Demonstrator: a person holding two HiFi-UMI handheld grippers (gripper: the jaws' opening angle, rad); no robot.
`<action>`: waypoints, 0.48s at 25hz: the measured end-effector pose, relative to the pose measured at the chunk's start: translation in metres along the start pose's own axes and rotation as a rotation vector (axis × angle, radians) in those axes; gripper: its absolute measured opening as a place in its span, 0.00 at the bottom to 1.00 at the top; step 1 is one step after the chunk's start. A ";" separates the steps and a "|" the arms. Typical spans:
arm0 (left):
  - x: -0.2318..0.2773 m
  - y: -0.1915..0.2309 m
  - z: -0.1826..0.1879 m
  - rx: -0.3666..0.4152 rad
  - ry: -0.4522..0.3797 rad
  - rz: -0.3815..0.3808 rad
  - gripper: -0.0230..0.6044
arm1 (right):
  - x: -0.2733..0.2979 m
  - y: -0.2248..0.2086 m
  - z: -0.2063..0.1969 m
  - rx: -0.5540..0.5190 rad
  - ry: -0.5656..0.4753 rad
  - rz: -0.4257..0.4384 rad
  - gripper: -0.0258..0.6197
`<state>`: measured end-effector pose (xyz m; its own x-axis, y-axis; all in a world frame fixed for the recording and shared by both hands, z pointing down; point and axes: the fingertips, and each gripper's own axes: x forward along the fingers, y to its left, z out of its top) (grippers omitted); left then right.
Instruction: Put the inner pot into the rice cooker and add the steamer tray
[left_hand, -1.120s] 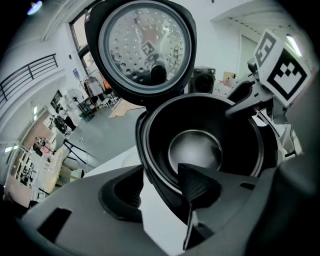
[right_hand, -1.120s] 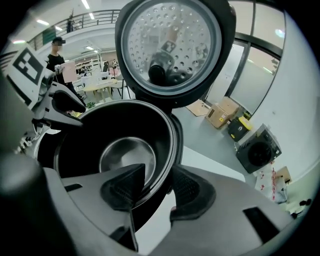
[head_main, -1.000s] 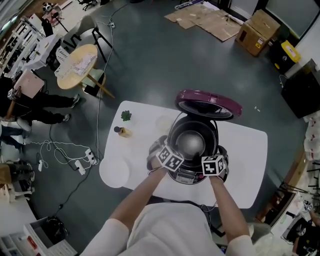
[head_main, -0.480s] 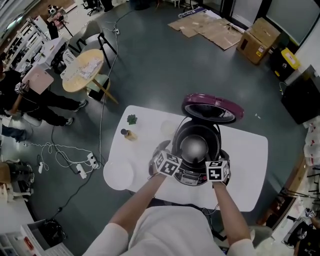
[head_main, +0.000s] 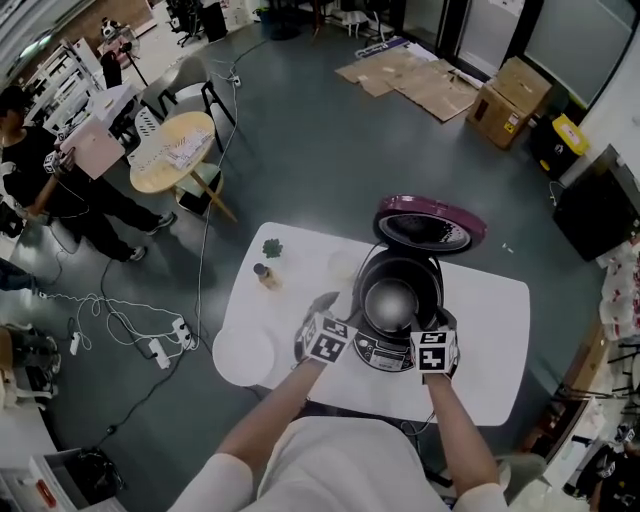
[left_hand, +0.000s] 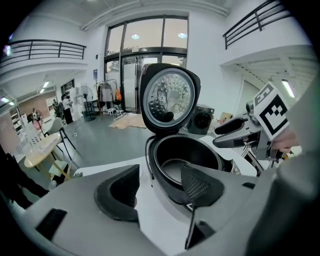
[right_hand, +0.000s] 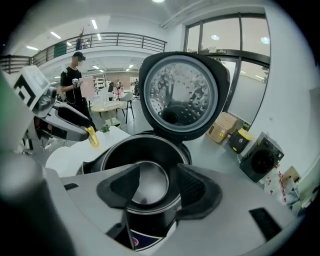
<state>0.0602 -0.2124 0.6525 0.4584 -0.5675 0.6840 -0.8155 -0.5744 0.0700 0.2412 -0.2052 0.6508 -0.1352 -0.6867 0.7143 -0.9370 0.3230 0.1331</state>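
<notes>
The black rice cooker (head_main: 372, 322) stands on the white table (head_main: 490, 350) with its purple lid (head_main: 430, 225) tipped up. The shiny inner pot (head_main: 392, 298) sits inside it, also seen in the left gripper view (left_hand: 172, 167) and the right gripper view (right_hand: 150, 177). My left gripper (head_main: 322, 314) hovers at the cooker's front left, my right gripper (head_main: 440, 325) at its front right. Both are open with nothing between the fingers, and the jaws have just been closing slightly. A pale round piece (head_main: 343, 265), perhaps the steamer tray, lies left of the cooker.
A small green plant (head_main: 272, 247) and a yellow bottle (head_main: 264, 272) stand on the table's left part. On the floor are cables (head_main: 150, 330), a round wooden table (head_main: 172, 150) and cardboard boxes (head_main: 500, 95). A person in black (head_main: 40, 170) stands far left.
Both grippers have lifted and drawn back toward me from the cooker's rim to its front edge. The pot stays in the cooker.
</notes>
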 end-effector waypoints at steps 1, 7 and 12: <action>-0.007 0.000 0.000 -0.008 -0.009 -0.002 0.47 | -0.004 0.005 0.004 -0.001 -0.009 0.004 0.42; -0.047 0.016 -0.003 -0.044 -0.082 0.006 0.47 | -0.018 0.042 0.025 -0.022 -0.071 0.044 0.42; -0.086 0.033 -0.010 -0.085 -0.130 0.038 0.45 | -0.028 0.078 0.037 -0.046 -0.101 0.090 0.41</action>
<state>-0.0096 -0.1769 0.6036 0.4636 -0.6627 0.5881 -0.8578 -0.5020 0.1104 0.1599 -0.1849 0.6154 -0.2523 -0.7148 0.6522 -0.9042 0.4142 0.1042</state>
